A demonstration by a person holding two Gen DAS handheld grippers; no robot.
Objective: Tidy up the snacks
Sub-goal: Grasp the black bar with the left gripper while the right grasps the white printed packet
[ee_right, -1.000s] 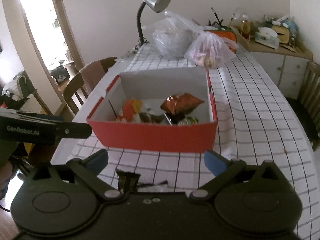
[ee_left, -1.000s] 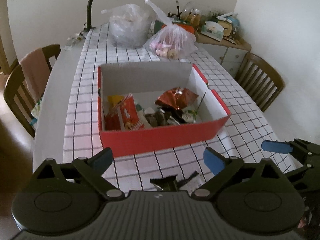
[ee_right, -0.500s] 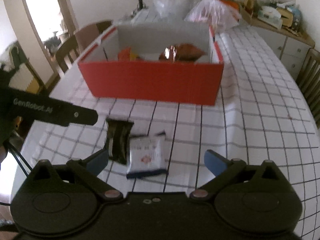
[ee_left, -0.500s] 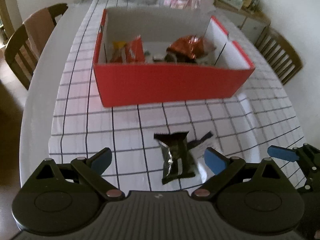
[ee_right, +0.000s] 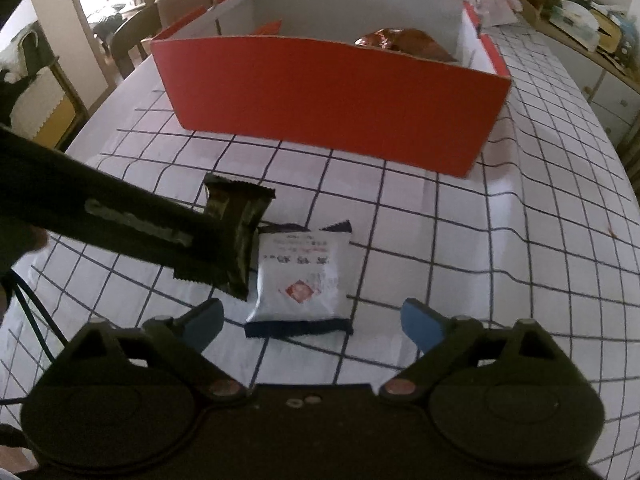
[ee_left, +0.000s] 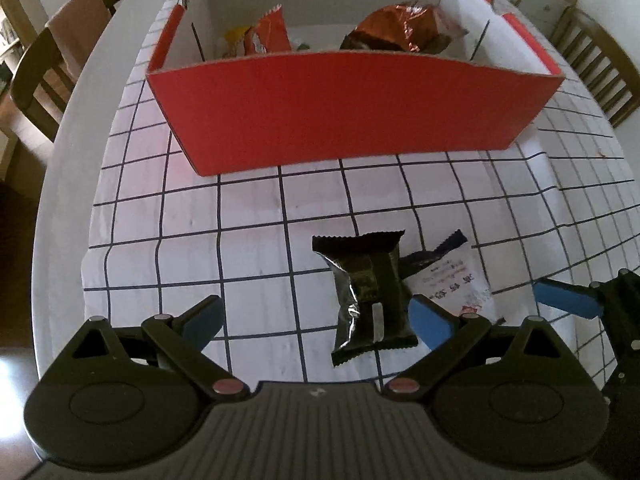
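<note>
Near the red box [ee_left: 352,108], a dark packet [ee_left: 370,300] and a white packet [ee_right: 300,276] are seen lying side by side, touching, on the checked cloth [ee_right: 440,248], while the left gripper [ee_left: 316,318] is held spread over the dark one and the right gripper [ee_right: 312,320], just narrowed but still spread, over the white one.

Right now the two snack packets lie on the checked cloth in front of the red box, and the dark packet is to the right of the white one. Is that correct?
Not quite. The dark packet lies to the left of the white packet, touching its edge, as the right wrist view shows. Both do lie on the checked cloth in front of the red box.
</note>
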